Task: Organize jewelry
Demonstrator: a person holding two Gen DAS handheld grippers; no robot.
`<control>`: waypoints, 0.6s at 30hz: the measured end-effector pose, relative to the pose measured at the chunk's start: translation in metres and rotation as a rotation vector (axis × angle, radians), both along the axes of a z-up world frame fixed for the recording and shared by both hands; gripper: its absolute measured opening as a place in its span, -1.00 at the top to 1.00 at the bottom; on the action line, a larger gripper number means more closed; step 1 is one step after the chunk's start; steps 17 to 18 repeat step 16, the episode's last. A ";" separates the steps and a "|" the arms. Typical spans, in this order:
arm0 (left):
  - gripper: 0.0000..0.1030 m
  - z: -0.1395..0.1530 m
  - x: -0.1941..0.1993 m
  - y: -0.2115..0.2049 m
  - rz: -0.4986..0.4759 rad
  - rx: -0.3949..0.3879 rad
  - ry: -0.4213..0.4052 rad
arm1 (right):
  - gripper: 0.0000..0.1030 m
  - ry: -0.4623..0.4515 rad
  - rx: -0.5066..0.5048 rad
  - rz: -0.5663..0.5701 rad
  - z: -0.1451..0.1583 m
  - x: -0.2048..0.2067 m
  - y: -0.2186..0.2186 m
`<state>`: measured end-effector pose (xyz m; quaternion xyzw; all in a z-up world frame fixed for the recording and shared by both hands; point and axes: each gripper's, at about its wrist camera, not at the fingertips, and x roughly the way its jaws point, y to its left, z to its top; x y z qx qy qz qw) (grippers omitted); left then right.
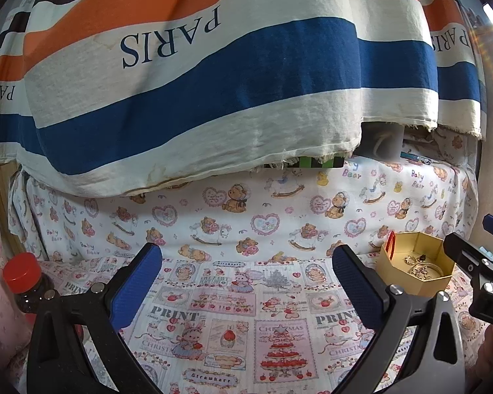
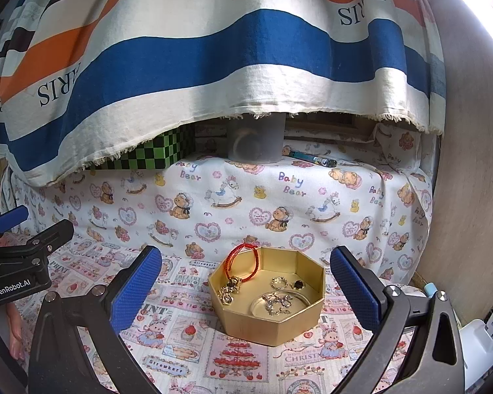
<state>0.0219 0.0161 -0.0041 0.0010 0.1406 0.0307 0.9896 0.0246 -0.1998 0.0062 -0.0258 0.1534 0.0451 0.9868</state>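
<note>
My left gripper (image 1: 246, 279) and right gripper (image 2: 246, 282) gape wide, empty; I'd pinch the soft, light red cord bracelet (image 2: 243, 259) draped over the gold box (image 2: 269, 325) rim

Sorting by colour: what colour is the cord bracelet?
Red, clearest in the right wrist view.
</note>
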 end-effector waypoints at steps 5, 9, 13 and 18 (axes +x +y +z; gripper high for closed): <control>-1.00 0.000 0.001 0.001 0.001 -0.001 0.003 | -1.00 0.002 -0.001 0.002 0.000 0.000 0.000; -1.00 -0.001 0.001 0.001 -0.004 0.001 -0.002 | -1.00 0.002 -0.002 0.000 -0.001 0.000 0.000; -1.00 -0.001 0.001 -0.002 -0.017 0.010 0.001 | -1.00 -0.001 0.000 0.003 0.000 0.000 0.000; -0.99 -0.001 0.001 -0.002 -0.019 0.008 0.002 | -1.00 0.001 -0.001 0.003 0.000 0.000 0.001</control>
